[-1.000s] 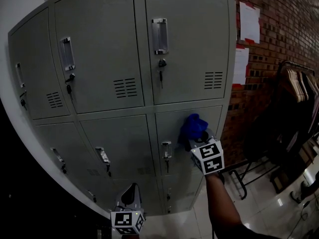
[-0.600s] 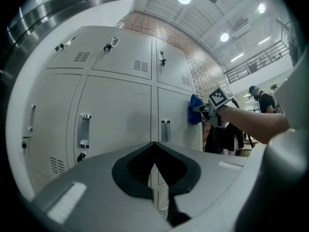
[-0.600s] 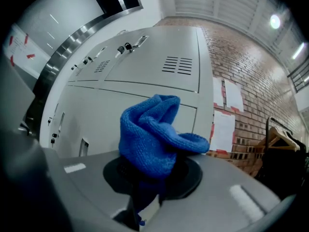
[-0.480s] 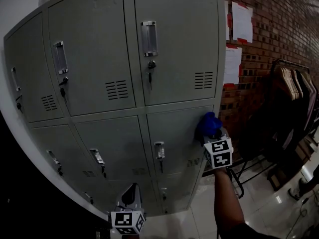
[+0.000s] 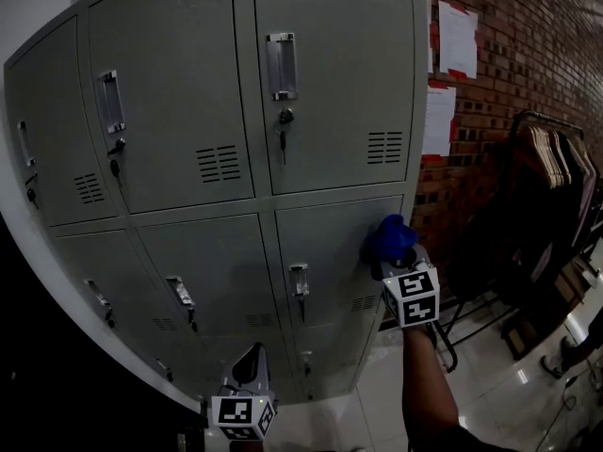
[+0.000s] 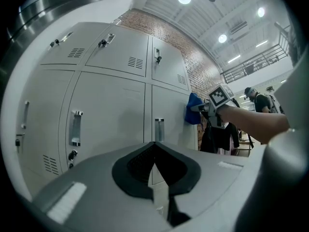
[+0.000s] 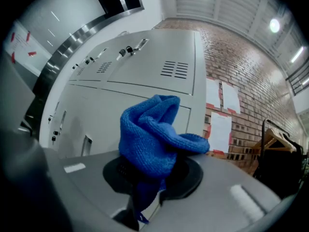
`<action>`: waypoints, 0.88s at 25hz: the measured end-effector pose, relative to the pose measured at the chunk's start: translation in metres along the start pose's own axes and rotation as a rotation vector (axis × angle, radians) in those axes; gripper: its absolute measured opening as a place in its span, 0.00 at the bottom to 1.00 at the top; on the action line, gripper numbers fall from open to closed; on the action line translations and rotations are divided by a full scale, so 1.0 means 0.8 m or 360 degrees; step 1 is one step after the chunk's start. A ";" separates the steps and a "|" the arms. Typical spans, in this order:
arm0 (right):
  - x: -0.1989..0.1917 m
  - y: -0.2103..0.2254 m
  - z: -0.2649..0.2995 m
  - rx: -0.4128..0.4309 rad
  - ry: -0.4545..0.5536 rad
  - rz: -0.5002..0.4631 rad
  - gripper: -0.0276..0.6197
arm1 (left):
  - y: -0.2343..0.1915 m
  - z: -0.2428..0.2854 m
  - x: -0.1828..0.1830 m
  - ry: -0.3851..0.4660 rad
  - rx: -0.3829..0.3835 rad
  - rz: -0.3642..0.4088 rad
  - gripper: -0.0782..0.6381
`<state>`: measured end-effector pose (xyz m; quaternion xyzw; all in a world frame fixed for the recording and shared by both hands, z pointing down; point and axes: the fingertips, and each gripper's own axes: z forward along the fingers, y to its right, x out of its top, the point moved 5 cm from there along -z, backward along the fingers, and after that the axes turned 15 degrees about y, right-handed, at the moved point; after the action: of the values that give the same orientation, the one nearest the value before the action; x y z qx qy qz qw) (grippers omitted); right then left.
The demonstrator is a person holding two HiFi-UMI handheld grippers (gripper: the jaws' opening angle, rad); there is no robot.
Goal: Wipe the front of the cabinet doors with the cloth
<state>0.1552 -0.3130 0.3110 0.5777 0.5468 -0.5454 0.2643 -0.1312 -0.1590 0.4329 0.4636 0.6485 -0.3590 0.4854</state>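
Flat cabinet doors (image 5: 349, 64) broken by protruding handles (image 5: 279, 64), clothes rack (image 5: 556, 168) standing off right, bare floor (image 5: 490, 375) between.

**Blue cloth** (image 5: 388, 237), clamped in the jaws of the right gripper (image 5: 394, 258):
- One second ago it was pressed near mid-width of the lower right locker door (image 5: 330, 243), just right of the handle (image 5: 299, 281).
- Half a second ago it had been carried to that door's right edge.
- Now it sits a little lower and slightly inward from that edge.

**Locker cabinet** (image 5: 188, 83): it has shifted leftward in the head view over the same second, and more brick wall (image 5: 509, 111) shows at the right.
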 end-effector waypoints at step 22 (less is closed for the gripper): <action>-0.018 -0.215 0.051 0.0492 -0.0042 0.0019 0.17 | -0.038 -0.023 0.004 -0.0012 0.0101 0.0025 0.13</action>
<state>-0.0142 -0.3096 0.3637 0.6077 0.4492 -0.6289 0.1826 -0.1658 -0.1508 0.4356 0.4826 0.6313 -0.3773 0.4756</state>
